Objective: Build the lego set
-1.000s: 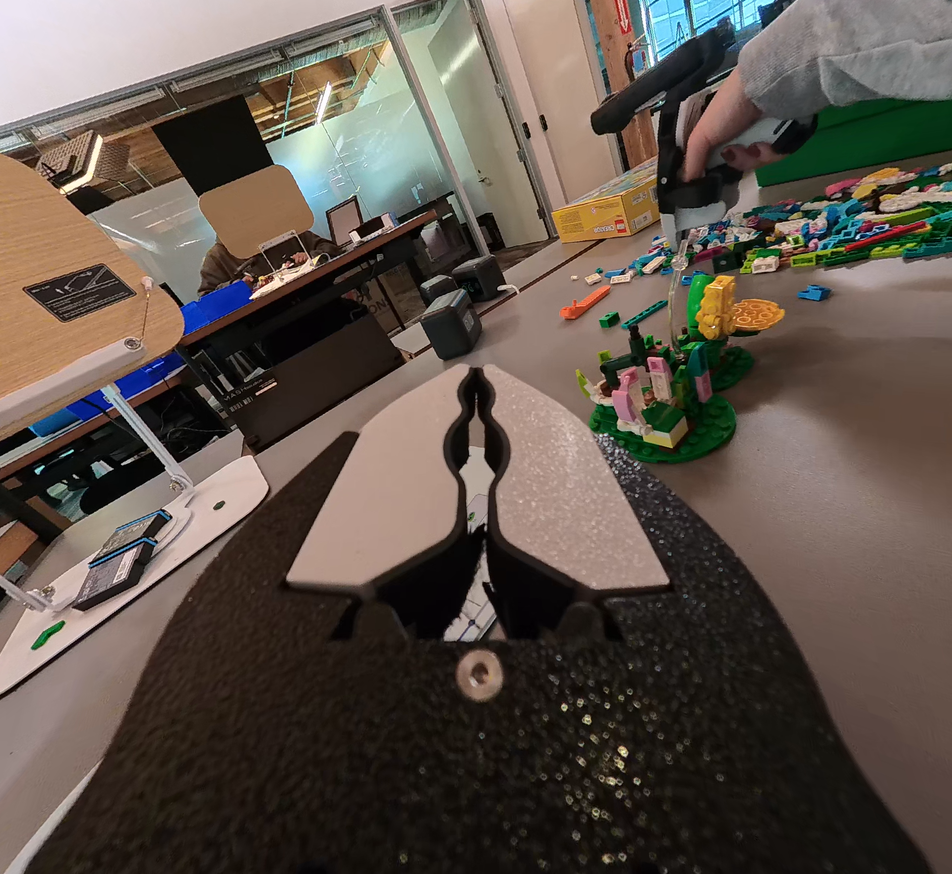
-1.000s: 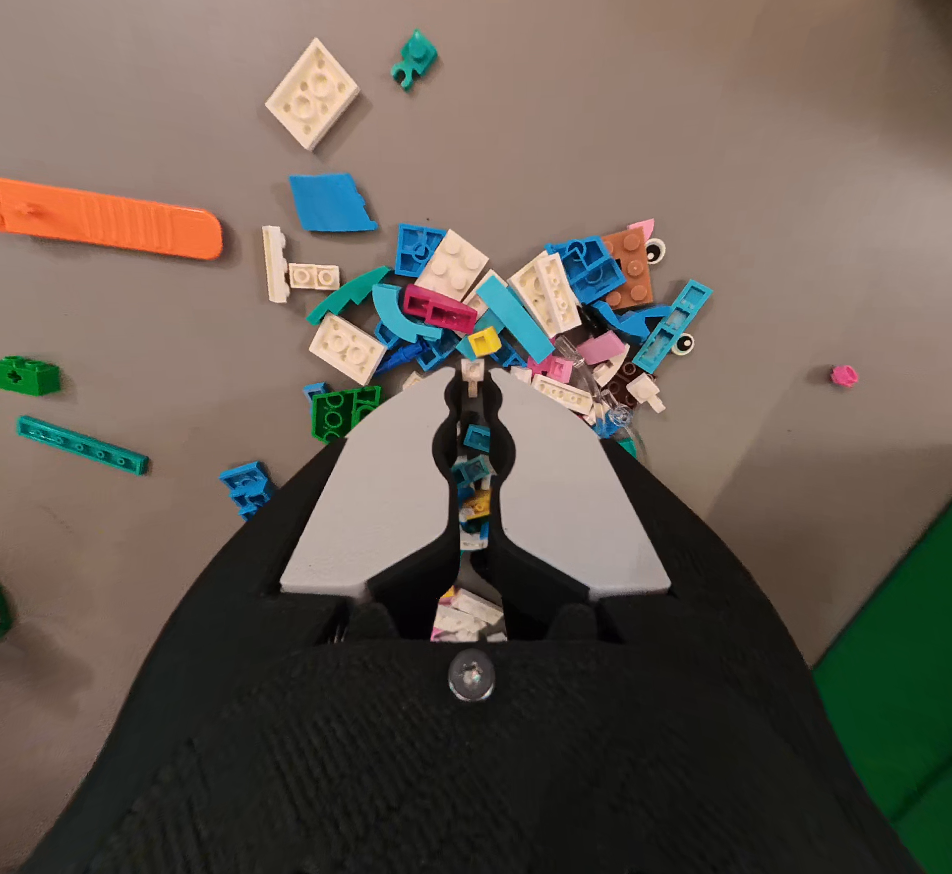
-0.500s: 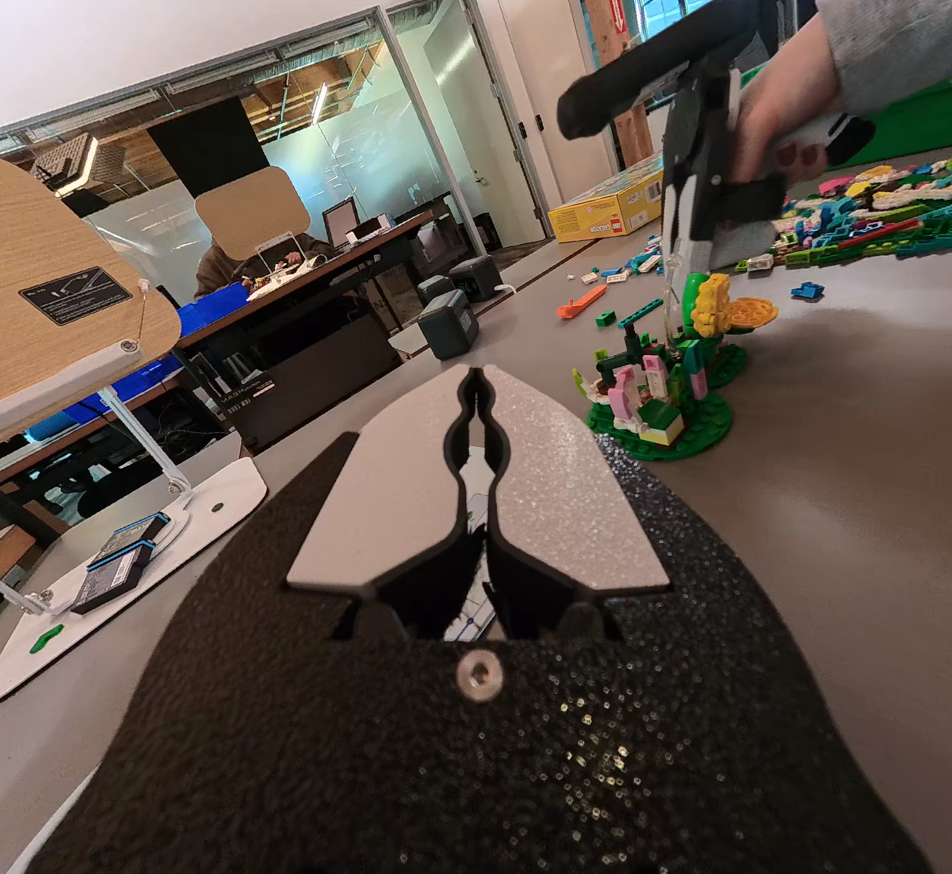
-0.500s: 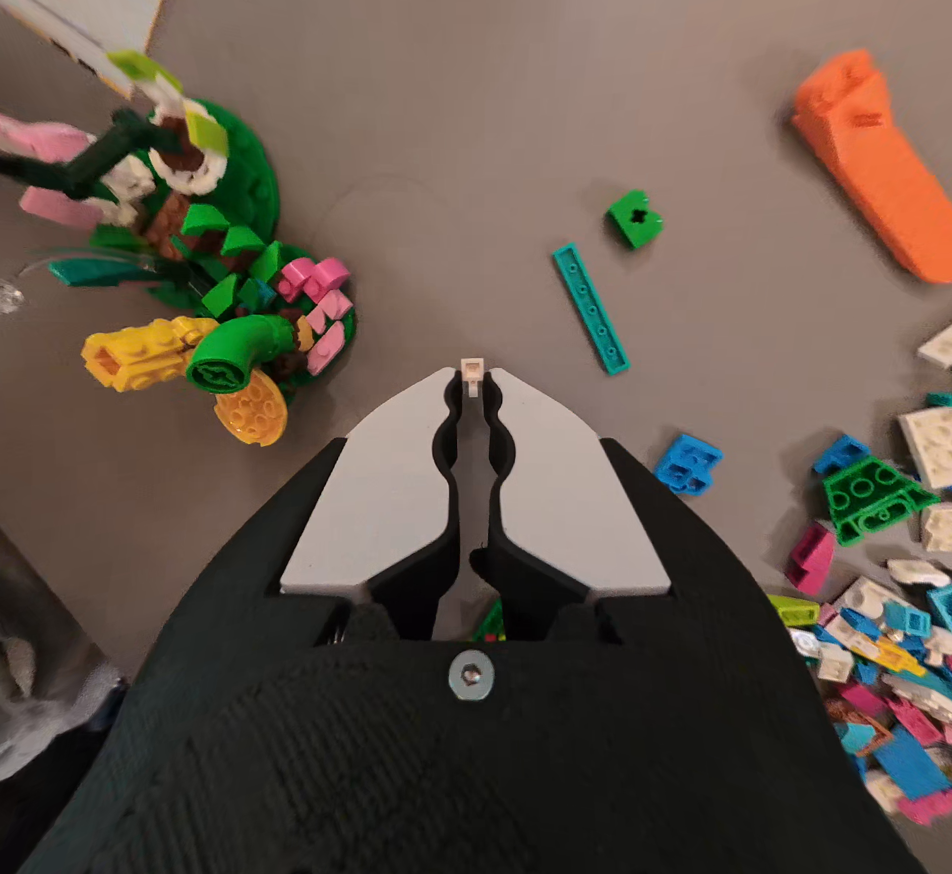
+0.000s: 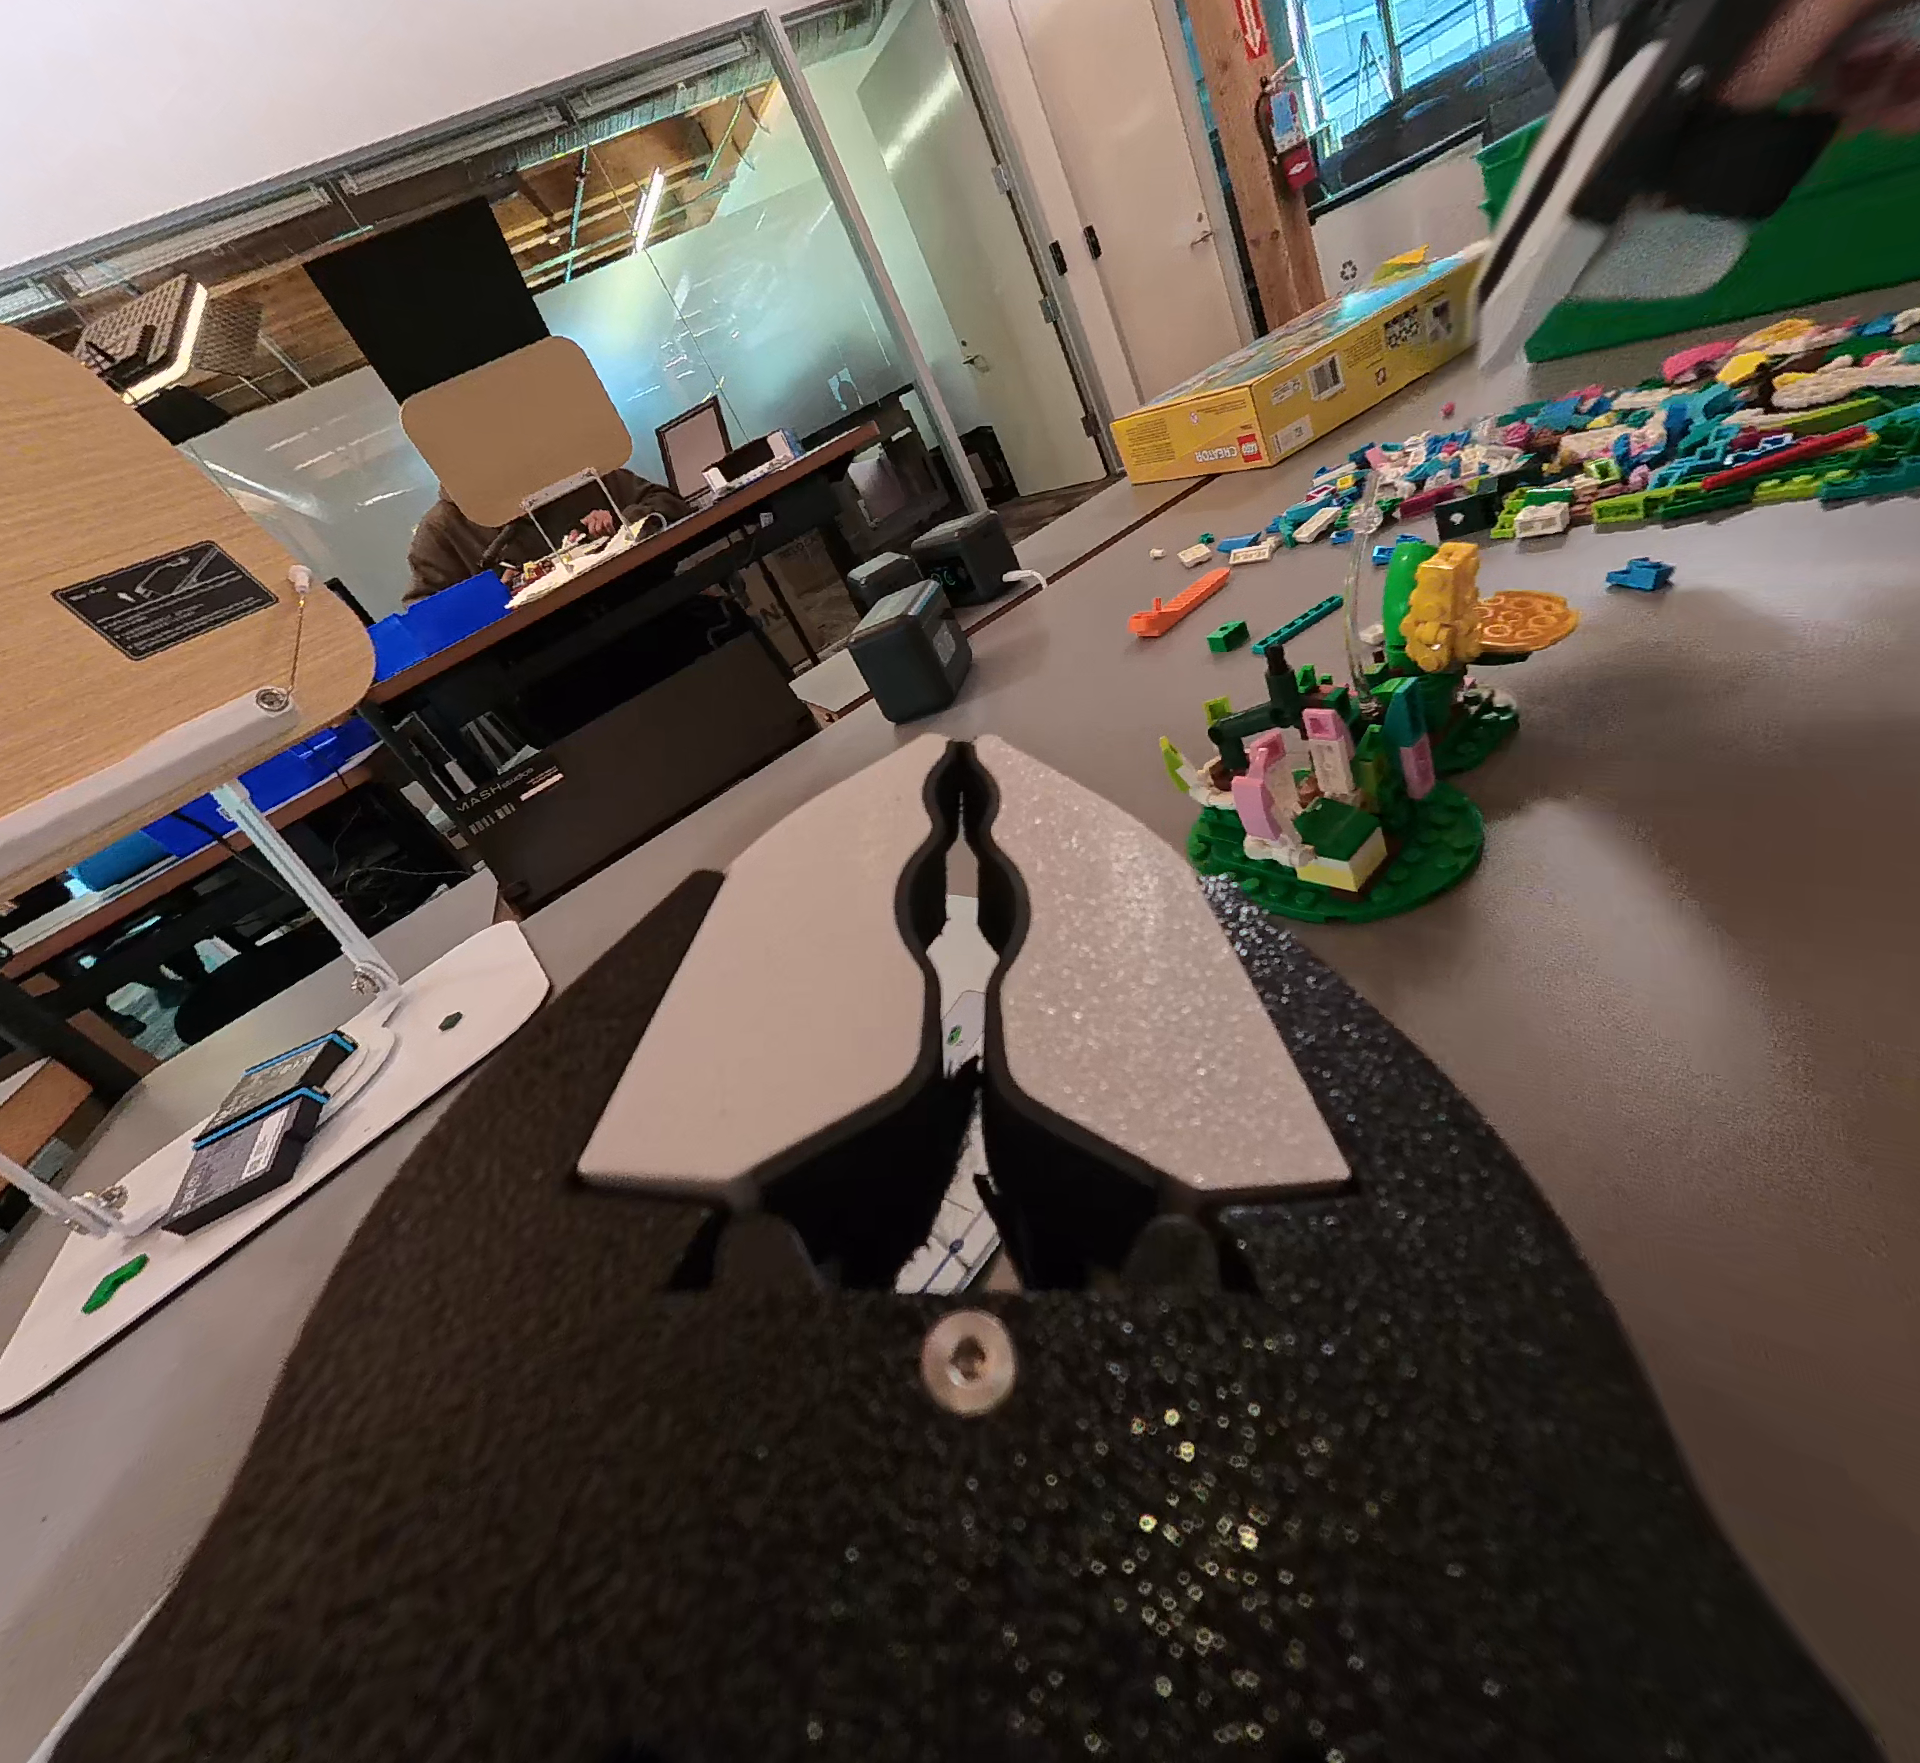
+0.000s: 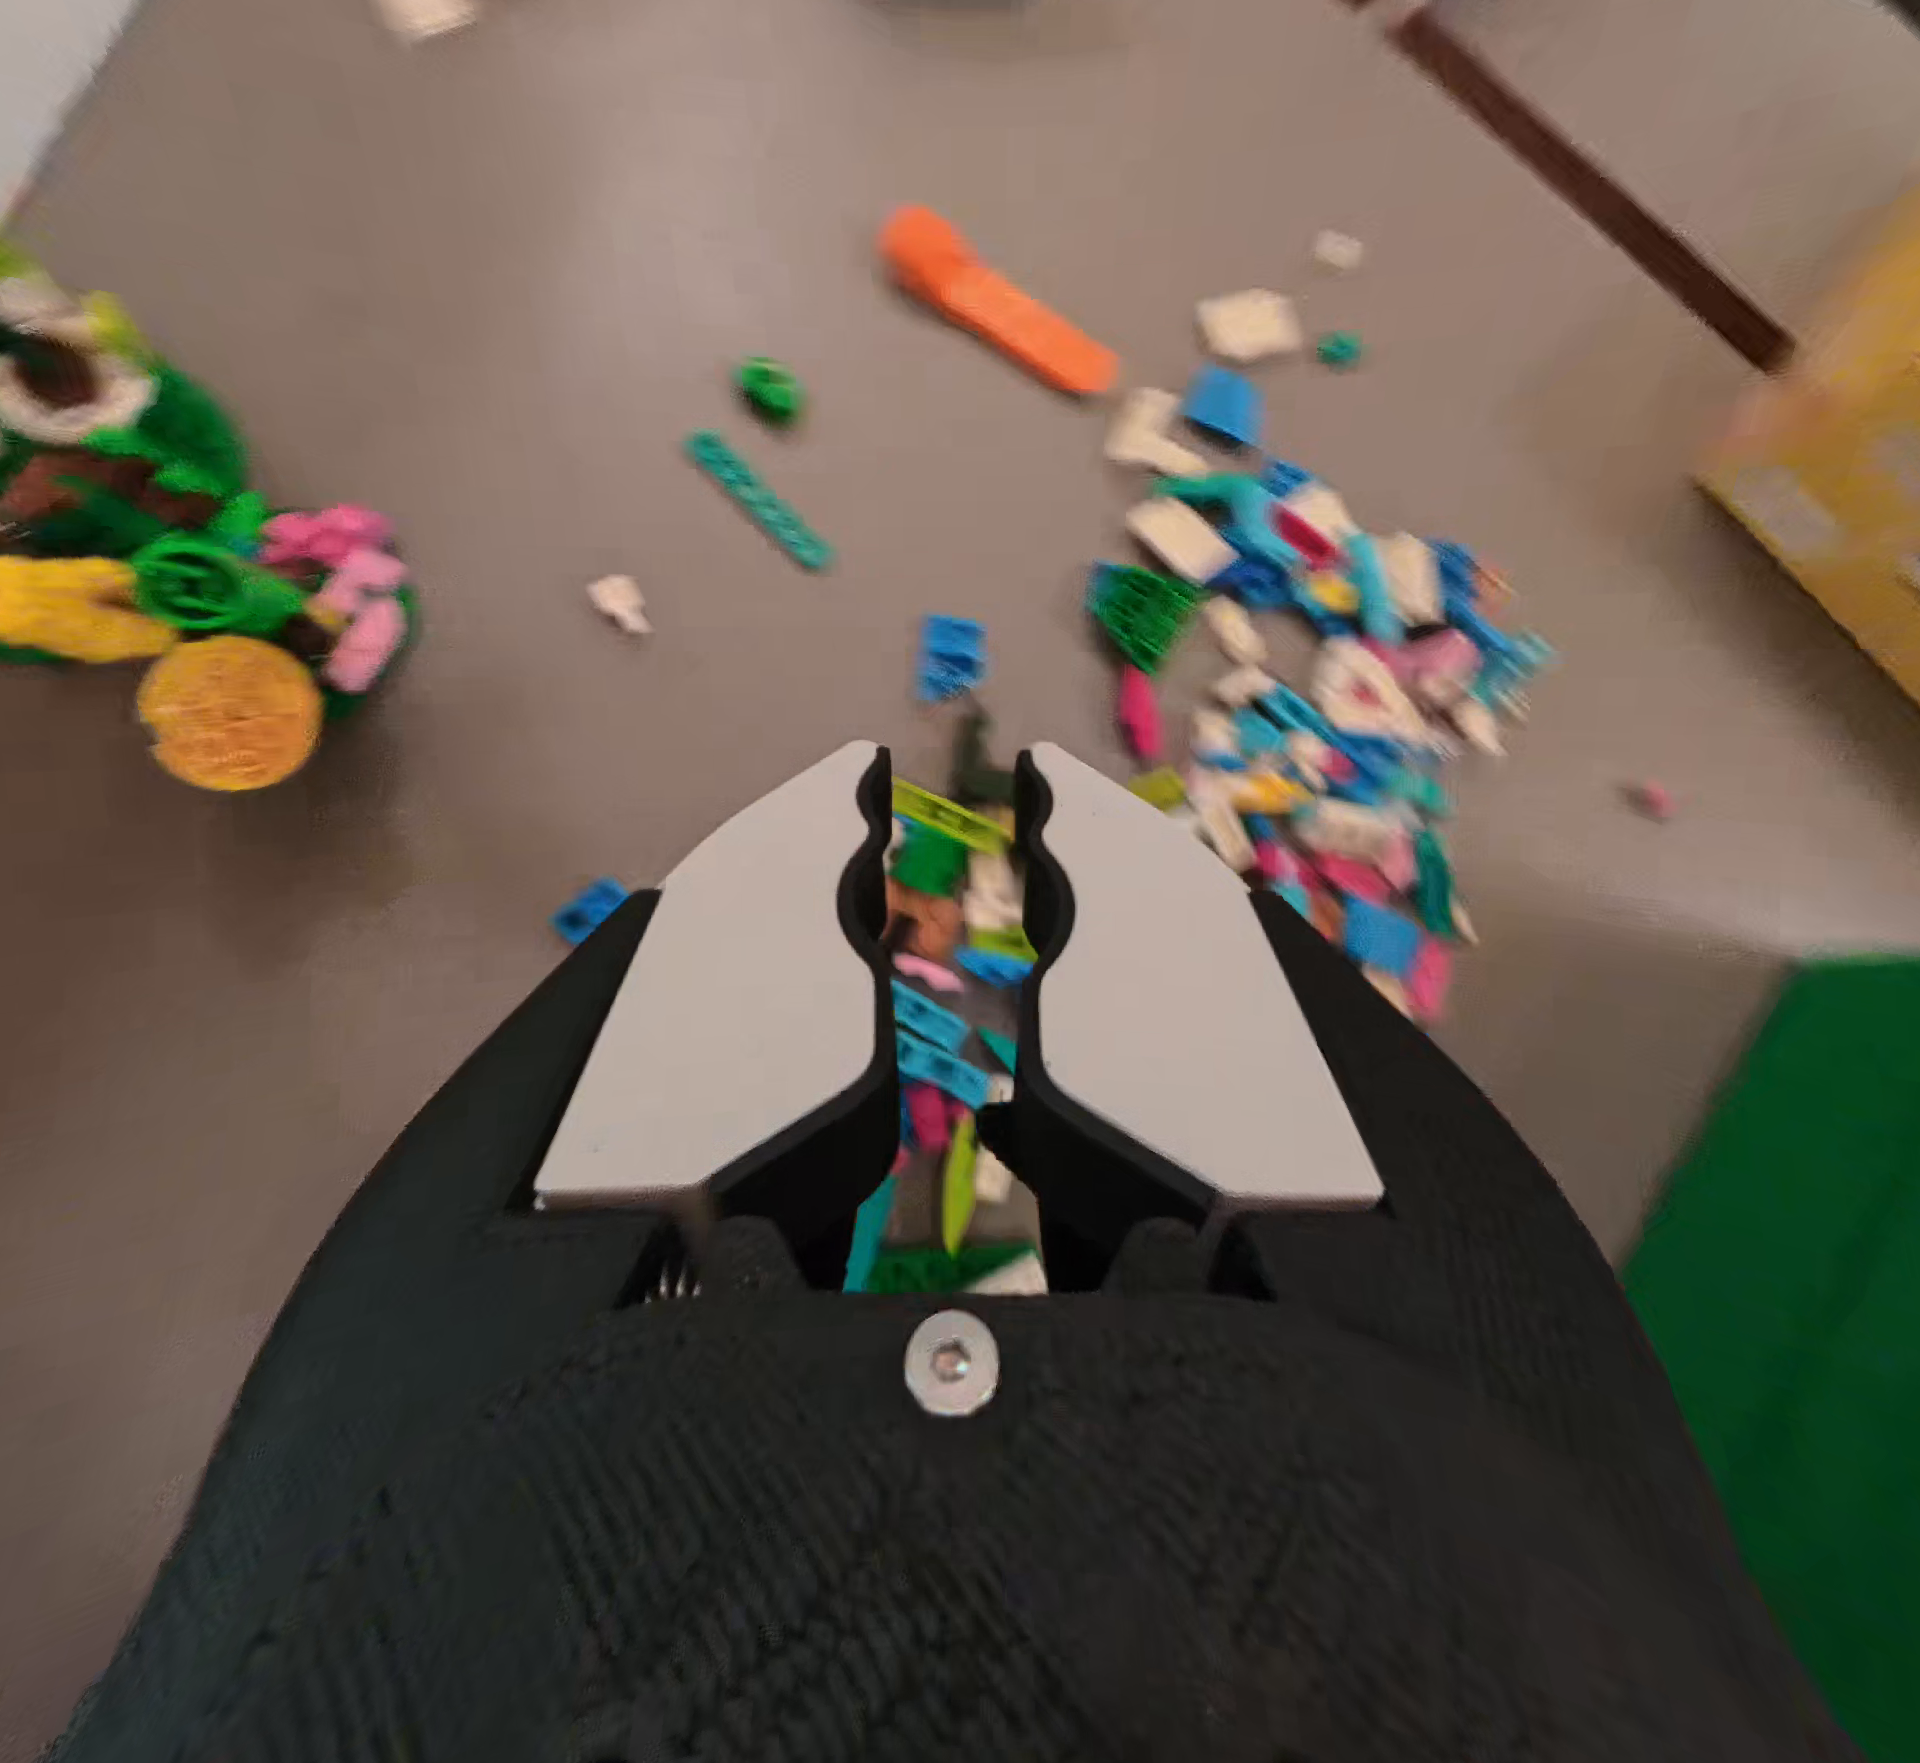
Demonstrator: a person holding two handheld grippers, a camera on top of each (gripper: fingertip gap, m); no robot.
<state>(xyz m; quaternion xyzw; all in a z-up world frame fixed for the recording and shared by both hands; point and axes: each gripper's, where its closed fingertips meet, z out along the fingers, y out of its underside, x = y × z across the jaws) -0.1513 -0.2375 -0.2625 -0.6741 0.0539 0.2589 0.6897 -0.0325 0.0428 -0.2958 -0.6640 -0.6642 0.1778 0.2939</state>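
Now: right gripper (image 6: 951, 757) has its grey fingers (image 6: 769, 965) parted to a narrow gap, nothing held between them. It hangs above the near edge of the heap of loose multicoloured plastic bricks (image 6: 1340, 705) on the grey tabletop (image 6: 520, 259). Right wrist view is motion-blurred, so small parts cannot be told apart.

Left gripper (image 5: 971, 757) rests low over the tabletop, fingers (image 5: 810, 965) closed tip to tip, with nothing gripped at the tips. It is well apart from the work.

Partly built flower model on round green base plates (image 5: 1340, 840) stands upright, just right of the left gripper's line, between it and the heap. A small white brick (image 6: 618, 601) lies alone on the tabletop between model and heap. Beyond it lie a teal strip with holes (image 6: 758, 498), a small green brick (image 6: 769, 388) and an orange wedge-shaped brick separator tool (image 6: 997, 316).

Judgement: step in hand is selecting the next piece. Build looks part-way, with many bricks unused. Next move calls for steadying the right gripper, lowering over one piece, closing squarely on its sides, then carrying it to the model.

Writing: a yellow cardboard set box (image 5: 1299, 388) carries printed branding and barcodes. A black sticker sits on a wooden panel (image 5: 156, 570). Red signs hang on a wooden post (image 5: 1236, 82). None transcribed.
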